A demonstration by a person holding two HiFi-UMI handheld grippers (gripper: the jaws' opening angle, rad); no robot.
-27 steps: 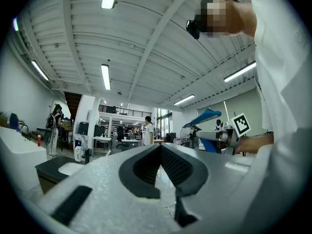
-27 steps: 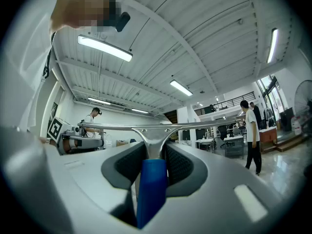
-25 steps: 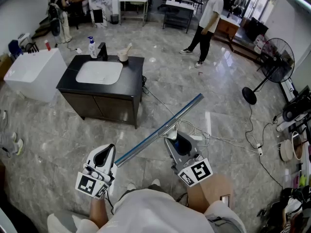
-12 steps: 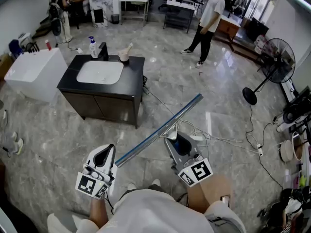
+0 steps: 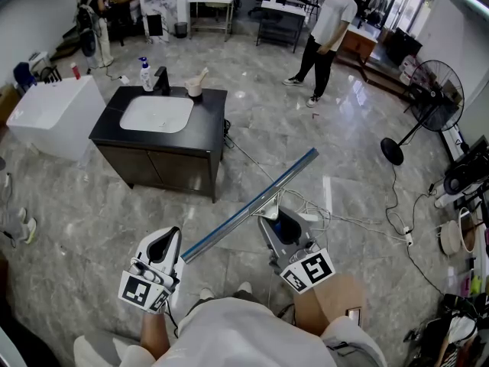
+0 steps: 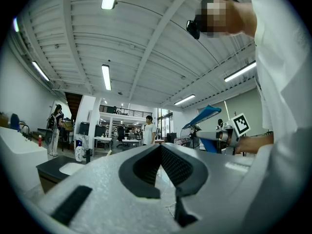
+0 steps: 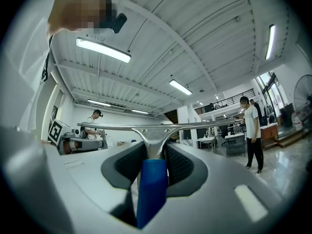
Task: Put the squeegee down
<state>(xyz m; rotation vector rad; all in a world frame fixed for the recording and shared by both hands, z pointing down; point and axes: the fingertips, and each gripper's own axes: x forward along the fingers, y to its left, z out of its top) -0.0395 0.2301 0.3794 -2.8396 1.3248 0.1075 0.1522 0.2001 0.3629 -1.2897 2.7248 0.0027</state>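
The squeegee (image 5: 252,205) has a long metal blade and a blue handle (image 5: 285,225). It hangs level over the grey floor, its blade running from lower left to upper right. My right gripper (image 5: 272,219) is shut on the blue handle (image 7: 152,189), and the blade (image 7: 156,126) crosses just beyond its jaws (image 7: 156,150). My left gripper (image 5: 171,237) hovers beside the blade's near end without touching it. Its jaws (image 6: 159,147) meet at the tips with nothing between them.
A black vanity cabinet (image 5: 199,132) with a white sink (image 5: 156,115) stands ahead on the left, a white tub (image 5: 50,113) beside it. Cables (image 5: 348,222) trail over the floor at the right. A standing fan (image 5: 429,98) and a person (image 5: 327,33) are farther off.
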